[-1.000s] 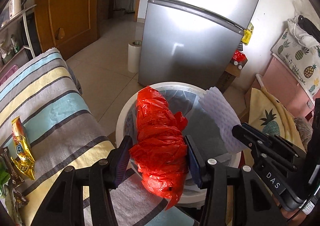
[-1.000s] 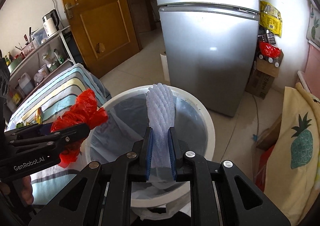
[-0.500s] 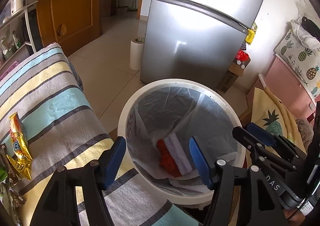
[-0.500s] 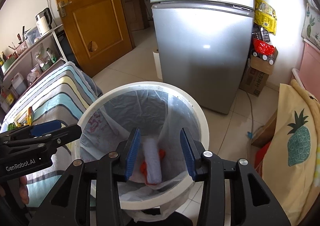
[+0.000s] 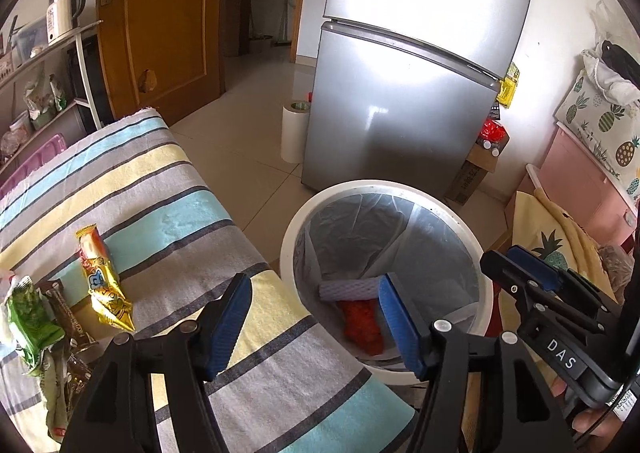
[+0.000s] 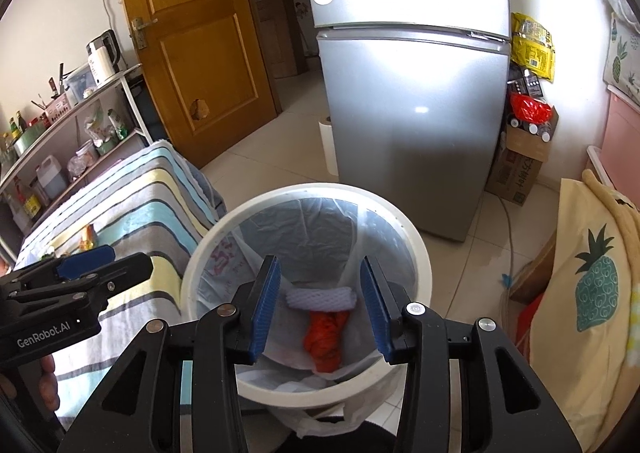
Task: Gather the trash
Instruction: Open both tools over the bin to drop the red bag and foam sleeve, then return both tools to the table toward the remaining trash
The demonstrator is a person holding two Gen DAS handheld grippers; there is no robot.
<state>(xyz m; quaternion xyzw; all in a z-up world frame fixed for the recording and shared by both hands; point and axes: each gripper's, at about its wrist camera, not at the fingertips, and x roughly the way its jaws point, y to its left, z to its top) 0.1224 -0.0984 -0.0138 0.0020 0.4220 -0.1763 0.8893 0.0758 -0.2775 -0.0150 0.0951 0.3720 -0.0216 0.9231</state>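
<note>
White plastic, round and smooth-rimmed, the trash bin (image 6: 416, 253) stood on pale floor tiles at the centre of the right wrist view, lined with a thin, wrinkled, translucent bag. At the bottom lay two pieces of trash: a crumpled red plastic bag (image 6: 324, 337), glossy and knotted, its long axis running from the near rim toward the far rim, and a white foam net sleeve (image 6: 322, 297), ribbed and tubular, lying crosswise with its long axis left to right, touching the red bag's far end. Right gripper (image 6: 318, 305) hung above the bin mouth, blue ridged pads spread wide, holding nothing. Left gripper (image 5: 316, 323) in its own view sat lower centre, pads likewise parted and empty, partly over the striped cloth (image 5: 168, 189) — soft woven bands of teal, yellow and grey covering the surface beside the bin. On that cloth, at lower left, lay crinkled foil snack wrappers (image 5: 100, 281), gold, green and brown. Brushed silver refrigerator (image 6: 408, 101) stood behind the bin, glare across its door.
</note>
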